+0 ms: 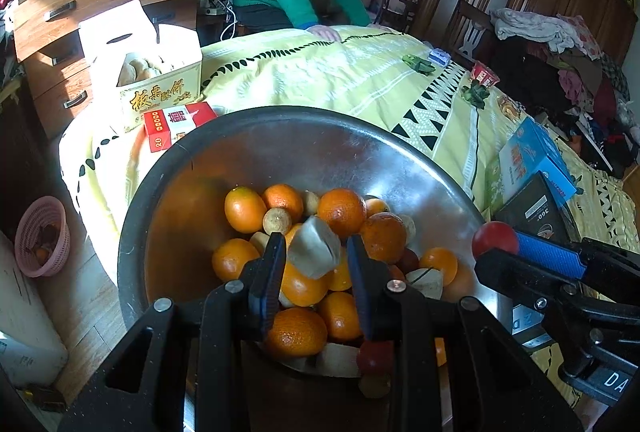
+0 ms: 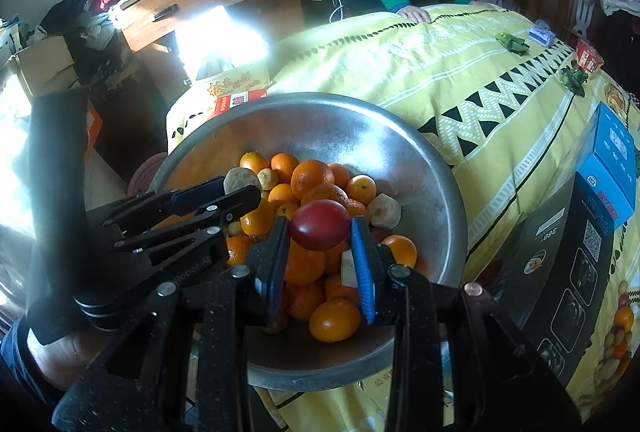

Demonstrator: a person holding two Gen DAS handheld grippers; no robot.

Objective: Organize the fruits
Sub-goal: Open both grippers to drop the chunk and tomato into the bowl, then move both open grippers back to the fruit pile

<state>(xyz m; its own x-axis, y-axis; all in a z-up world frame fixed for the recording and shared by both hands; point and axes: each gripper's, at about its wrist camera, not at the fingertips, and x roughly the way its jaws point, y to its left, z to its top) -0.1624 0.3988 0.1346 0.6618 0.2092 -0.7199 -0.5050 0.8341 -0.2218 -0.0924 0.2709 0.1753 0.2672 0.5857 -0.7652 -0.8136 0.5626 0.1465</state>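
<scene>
Your left gripper [image 1: 314, 256] pinches a pale chunk [image 1: 314, 252]; your right gripper [image 2: 320, 232] pinches a red fruit [image 2: 320, 225]. Both are round-sided and held only at the fingertips. Squeeze unevenly and either may slip back into the steel bowl [image 2: 420, 159].

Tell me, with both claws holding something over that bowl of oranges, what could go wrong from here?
The right gripper pinches a round red fruit only at its sides, so it might slip and roll out. The left gripper holds a pale chunk by its edges, which could twist free. The metal bowl sits on a soft yellow quilt, so a push might tip it.
</scene>
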